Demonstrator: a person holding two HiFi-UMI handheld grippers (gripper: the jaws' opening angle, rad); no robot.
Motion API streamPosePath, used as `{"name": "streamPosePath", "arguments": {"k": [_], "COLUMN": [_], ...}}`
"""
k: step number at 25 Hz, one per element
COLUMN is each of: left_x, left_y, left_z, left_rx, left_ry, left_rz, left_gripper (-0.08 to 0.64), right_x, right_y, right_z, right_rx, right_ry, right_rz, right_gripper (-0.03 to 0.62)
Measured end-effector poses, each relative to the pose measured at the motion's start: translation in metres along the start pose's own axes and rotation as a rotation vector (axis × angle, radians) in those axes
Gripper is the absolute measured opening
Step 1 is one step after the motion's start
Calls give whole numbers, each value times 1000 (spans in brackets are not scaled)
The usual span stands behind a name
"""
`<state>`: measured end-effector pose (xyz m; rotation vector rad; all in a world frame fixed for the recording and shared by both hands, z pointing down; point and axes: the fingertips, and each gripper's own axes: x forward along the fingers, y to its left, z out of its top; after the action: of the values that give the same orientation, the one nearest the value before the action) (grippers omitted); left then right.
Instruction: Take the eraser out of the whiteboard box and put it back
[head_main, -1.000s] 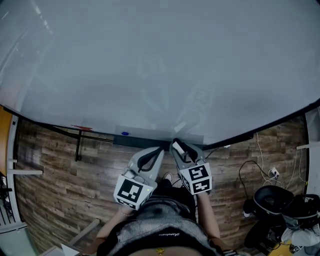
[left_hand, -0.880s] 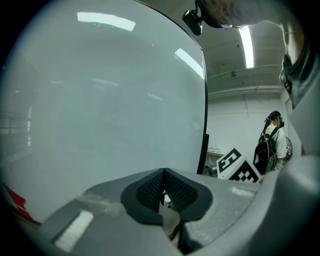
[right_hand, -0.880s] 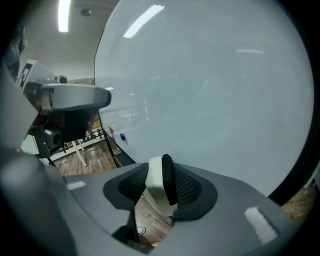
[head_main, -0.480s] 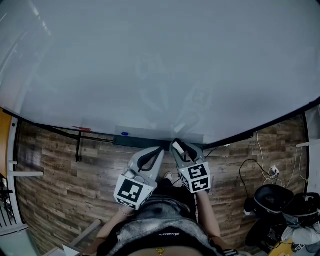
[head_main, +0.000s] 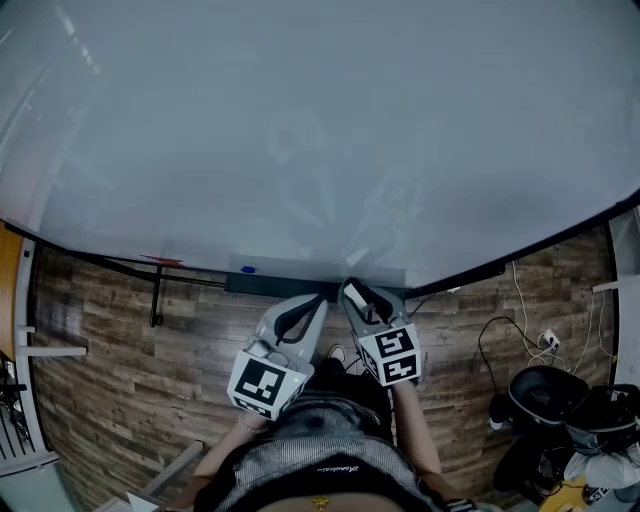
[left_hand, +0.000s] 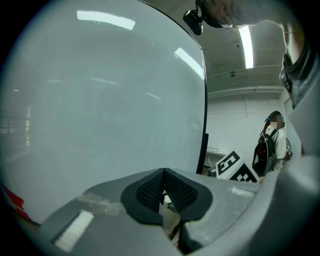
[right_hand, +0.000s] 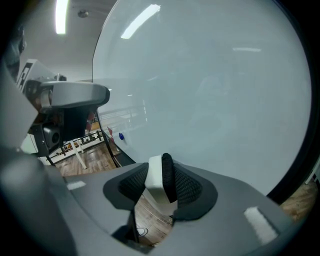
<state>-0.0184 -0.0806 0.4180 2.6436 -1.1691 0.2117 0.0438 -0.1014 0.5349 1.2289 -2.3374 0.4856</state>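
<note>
The whiteboard (head_main: 320, 130) fills the upper head view, and its dark box (head_main: 290, 273) runs along its bottom edge. My right gripper (head_main: 353, 291) hovers just in front of that box, shut on the eraser (right_hand: 155, 181), a white block with a black felt side standing upright between the pads. My left gripper (head_main: 317, 301) sits beside it on the left, its jaws shut with nothing in them (left_hand: 163, 173). A small blue item (head_main: 248, 268) lies at the box's left end. The right gripper's marker cube (left_hand: 235, 168) shows in the left gripper view.
A red mark (head_main: 165, 258) sits on the board's lower left edge. The board's stand leg (head_main: 157, 296) drops to the wooden floor. Cables and a power strip (head_main: 545, 346) and dark bags (head_main: 548, 402) lie at the right. A person (left_hand: 272, 146) stands farther off.
</note>
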Motion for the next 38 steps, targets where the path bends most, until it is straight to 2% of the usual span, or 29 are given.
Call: {"name": "streamPosePath", "arguments": {"k": [3,11,16,20,34,38], "left_x": [1,4,3,3,-3,-6], "left_y": [1,-1,0,-3,-13,-16], "left_z": [-2,0,-3,-5,-16,-16], "left_rx": [43,-18,63,33,67,50], "left_ry": [0,2,-1,7,29,34], "left_rz": [-11,2,-21,-24,-73,-80], "left_gripper": [2,2,2,2,2,2], "right_x": [0,1,-1,-2,-14,-20], "right_y": [0,-2,0,0,8,11], "right_z": [0,0,-1,-3,-2,-1], "right_rx": [4,6,-1,-2,13,10], "right_ry": [-2,-2,-10,-20,-50,-54], "right_rz": [1,3,-2,-13,-35,-43], "right_gripper": [161,161,164,169,222,225]}}
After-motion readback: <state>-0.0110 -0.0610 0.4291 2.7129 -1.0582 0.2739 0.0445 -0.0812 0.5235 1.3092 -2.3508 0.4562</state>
